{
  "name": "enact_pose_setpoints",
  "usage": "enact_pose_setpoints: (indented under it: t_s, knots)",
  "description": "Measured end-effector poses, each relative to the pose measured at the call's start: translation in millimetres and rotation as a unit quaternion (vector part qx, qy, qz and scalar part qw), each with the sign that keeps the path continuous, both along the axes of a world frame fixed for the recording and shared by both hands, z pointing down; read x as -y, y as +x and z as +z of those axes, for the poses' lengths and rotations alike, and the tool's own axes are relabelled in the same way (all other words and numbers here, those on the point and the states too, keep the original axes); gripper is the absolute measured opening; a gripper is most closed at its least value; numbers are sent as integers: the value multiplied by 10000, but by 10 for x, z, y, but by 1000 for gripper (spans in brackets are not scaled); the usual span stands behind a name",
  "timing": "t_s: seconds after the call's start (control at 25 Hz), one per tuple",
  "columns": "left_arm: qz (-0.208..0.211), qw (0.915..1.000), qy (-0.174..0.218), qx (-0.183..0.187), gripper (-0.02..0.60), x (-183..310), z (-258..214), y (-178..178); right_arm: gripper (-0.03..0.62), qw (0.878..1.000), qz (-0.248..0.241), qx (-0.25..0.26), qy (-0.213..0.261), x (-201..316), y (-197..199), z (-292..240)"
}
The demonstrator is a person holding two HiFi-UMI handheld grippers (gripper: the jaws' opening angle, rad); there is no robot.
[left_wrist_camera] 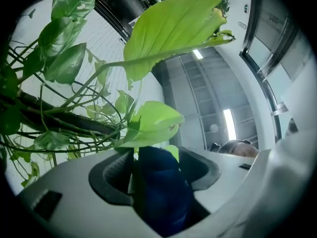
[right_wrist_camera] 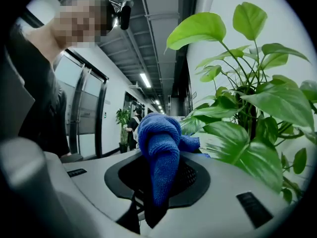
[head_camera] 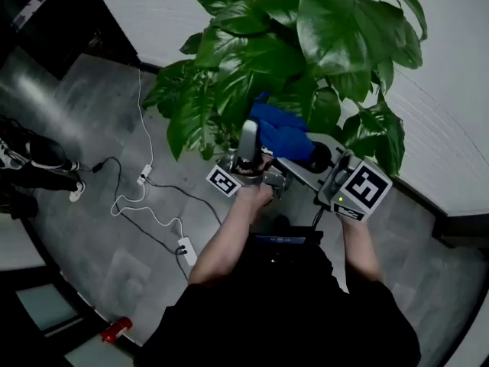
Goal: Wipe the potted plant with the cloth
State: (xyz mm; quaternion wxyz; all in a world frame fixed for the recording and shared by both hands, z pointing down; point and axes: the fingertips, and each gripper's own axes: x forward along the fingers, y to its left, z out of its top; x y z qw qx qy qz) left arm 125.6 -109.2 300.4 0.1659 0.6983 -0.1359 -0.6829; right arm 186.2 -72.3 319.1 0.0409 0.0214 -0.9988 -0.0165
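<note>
cloth up at the lower leaves, most of the plant still to do

in the head view the plant (head_camera: 306, 44) fills the upper middle and right of the frame. the blue cloth (head_camera: 279, 132) sits bunched just under its lower leaves, at frame centre, between the two tools. the right gripper (head_camera: 315, 157) comes in from the lower right with its jaws clamped on the cloth. its own view shows the fabric pinched in the slot and bunched up above it. the left gripper (head_camera: 249, 138), centre left and pointing steeply up, has its jaws apart around a dark fold of the same cloth, with a small leaf (left_wrist_camera: 151, 125) just beyond. a pale sliver on one side suggests its pads are not pressing.

to my eye the wiping is under way low on the plant. no leaf carries a mark to say it is finished, and the big leaves higher in the frame look untouched, so most of the job seems left.
</note>
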Motion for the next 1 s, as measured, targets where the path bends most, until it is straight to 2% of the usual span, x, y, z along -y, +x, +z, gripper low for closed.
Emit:
enact_pose_setpoints:
  t_s: [0.16,0.32,0.48,0.68,0.8,0.92,1.0]
  knots:
    - [-103,9998,-131,118,278,-8,82,2,120,9990,-357,150,-213,-180,143,52]
    - [-246,9989,-319,219,278,-34,197,-2,120,9957,-611,522,-454,-256,327,3]
    - [-458,9972,-423,424,278,-74,221,51,120,9916,-734,953,-485,-157,536,-151]
    - [-656,9894,-904,924,278,-250,410,199,120,9762,-776,1883,-749,-51,969,-303]
    - [-830,9843,-1187,1012,278,-353,521,206,120,9671,-746,2266,-880,92,1144,-338]
    - [-1111,9802,-1245,1063,278,-463,511,153,120,9599,-759,2512,-990,206,1202,-385]
    - [-1134,9802,-1140,1151,278,-447,418,201,120,9574,-659,2686,-828,218,1314,-557]
